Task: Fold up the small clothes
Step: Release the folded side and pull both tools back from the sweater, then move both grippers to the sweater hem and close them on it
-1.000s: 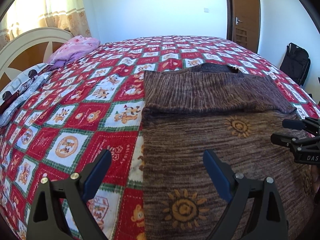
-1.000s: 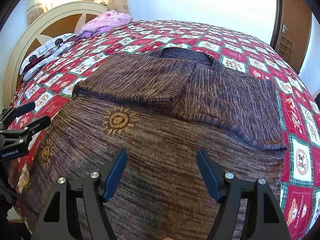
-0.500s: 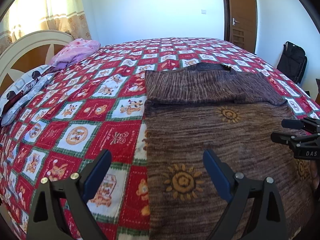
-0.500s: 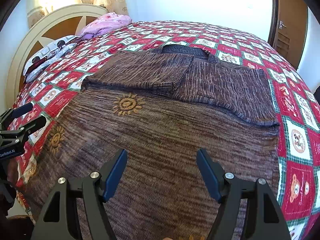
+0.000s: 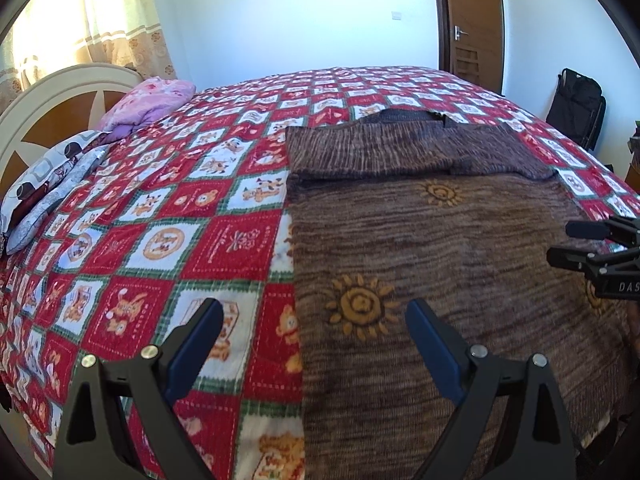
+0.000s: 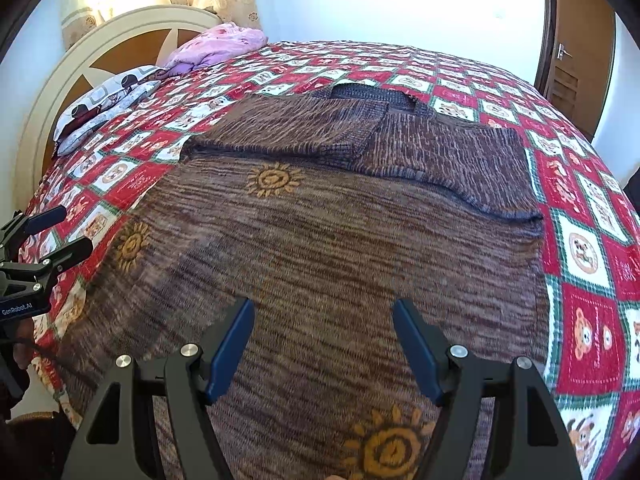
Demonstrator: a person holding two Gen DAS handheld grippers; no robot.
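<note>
Brown knitted sweater [image 5: 440, 248] lies flat on the bed, over a red-and-white patchwork quilt [image 5: 168, 216] with cartoon squares. In the left wrist view it fills the centre and right of the frame; in the right wrist view [image 6: 320, 248] it fills the centre, running off the lower edge. Both sleeves are folded inward across the chest, one overlapping the other at upper centre of the right view. Orange sun motifs show on the body.

Left tool [image 5: 314, 334] — lower centre of its own view, both blue-padded fingers spread wide, holding nothing. Its left finger is over the quilt, its right finger over the sweater, so the garment's side edge runs between them. Whether the tips touch the fabric cannot be told. The same tool shows at the left edge of the right view [image 6: 48, 236], over the sweater's edge.

Right tool [image 6: 323, 336] — lower centre of its own view, fingers likewise wide apart and holding nothing, both over the sweater's lower body. It also shows at the right edge of the left view [image 5: 580, 246].

Surroundings: cream headboard [image 6: 120, 40] at upper left, pink bundle [image 6: 216, 46] and patterned pillow [image 6: 104, 100] beside it; wooden door [image 5: 474, 24] at upper right; black bag [image 5: 576, 108] at the wall, right.
</note>
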